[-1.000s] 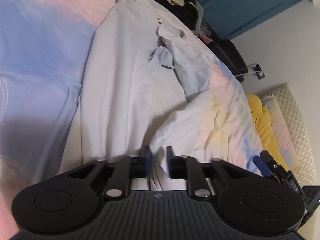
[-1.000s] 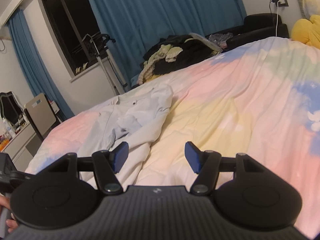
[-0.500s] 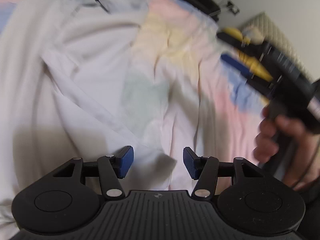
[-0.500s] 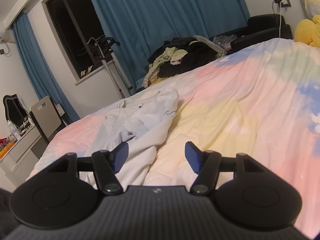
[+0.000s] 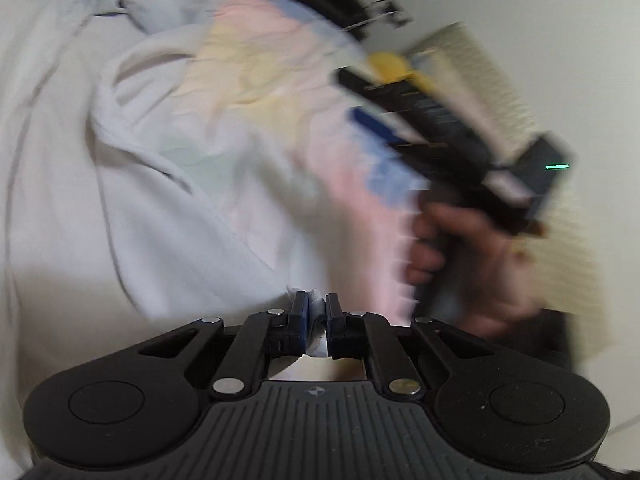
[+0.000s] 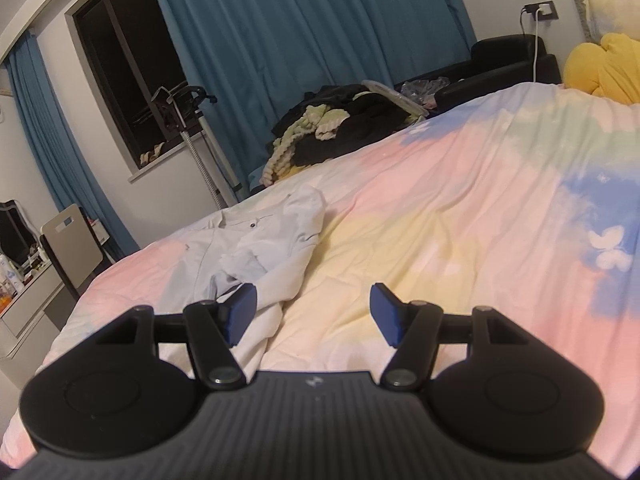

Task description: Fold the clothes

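My left gripper (image 5: 317,307) is closing, and a small fold of the white garment (image 5: 120,200) sits pinched between its pads, right at the edge of the cloth nearest me. The garment itself lies crumpled and spread across the pastel bedspread (image 5: 256,76), reaching up and away to the left in my left wrist view, which is badly blurred. Over on the right of that view I see my right hand (image 5: 460,248) wrapped around the handle of my right gripper (image 5: 360,96), which floats above the bedspread, apart from the cloth. From the right wrist camera, my right gripper (image 6: 313,309) stands wide with nothing between its blue pads (image 6: 240,308); the white garment (image 6: 256,248) lies ahead and to the left, under and beyond the left finger, with a button showing near its far end. Behind the bed I see a dark heap of clothes (image 6: 340,128) against the blue curtain (image 6: 300,20), and a yellow cushion (image 6: 604,68) at the far right.
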